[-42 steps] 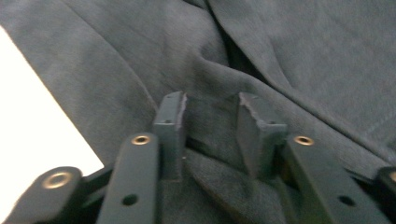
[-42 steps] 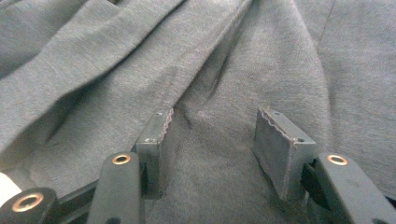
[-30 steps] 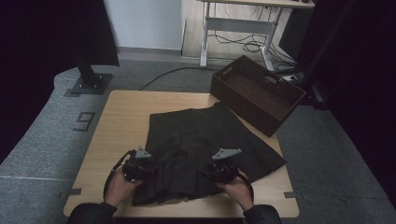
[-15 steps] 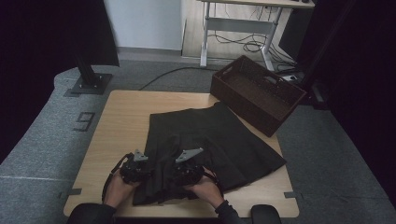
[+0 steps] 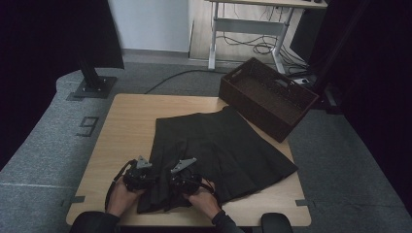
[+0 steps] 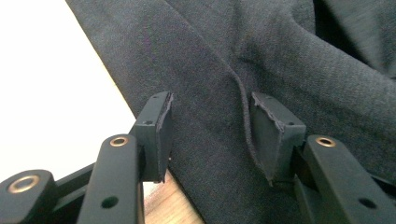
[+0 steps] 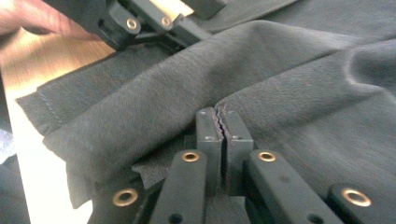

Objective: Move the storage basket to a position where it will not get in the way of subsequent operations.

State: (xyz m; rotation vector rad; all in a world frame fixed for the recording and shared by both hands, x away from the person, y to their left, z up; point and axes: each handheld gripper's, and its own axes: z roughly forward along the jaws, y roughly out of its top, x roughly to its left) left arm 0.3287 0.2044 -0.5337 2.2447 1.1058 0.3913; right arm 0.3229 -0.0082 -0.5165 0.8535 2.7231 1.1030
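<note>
High view: a dark skirt [image 5: 218, 145] lies flat on the desk [image 5: 126, 121], its narrow end toward me at the near edge and its wide hem fanned out toward the basket [image 5: 267, 97] off the far right corner. Both my grippers sit side by side at that near end, the left gripper [image 5: 138, 175] at the skirt's left border, the right gripper [image 5: 184, 179] just beside it, further in on the cloth.

Right gripper view: my right gripper [image 7: 218, 122] has just been closing and its jaws now meet on a raised fold of the skirt [image 7: 289, 107], cloth pinched between the pads. The fold bunches toward the left gripper [image 7: 154, 18], which appears close by at the top.

Left gripper view: my left gripper [image 6: 210, 135] stands half open, a seam of the skirt [image 6: 280, 60] running between the pads without being pressed.

The skirt's long axis runs away from me toward the far right; I judge that the next move, a fold or a drag, goes along that axis, with both hands equally near the narrow end.
</note>
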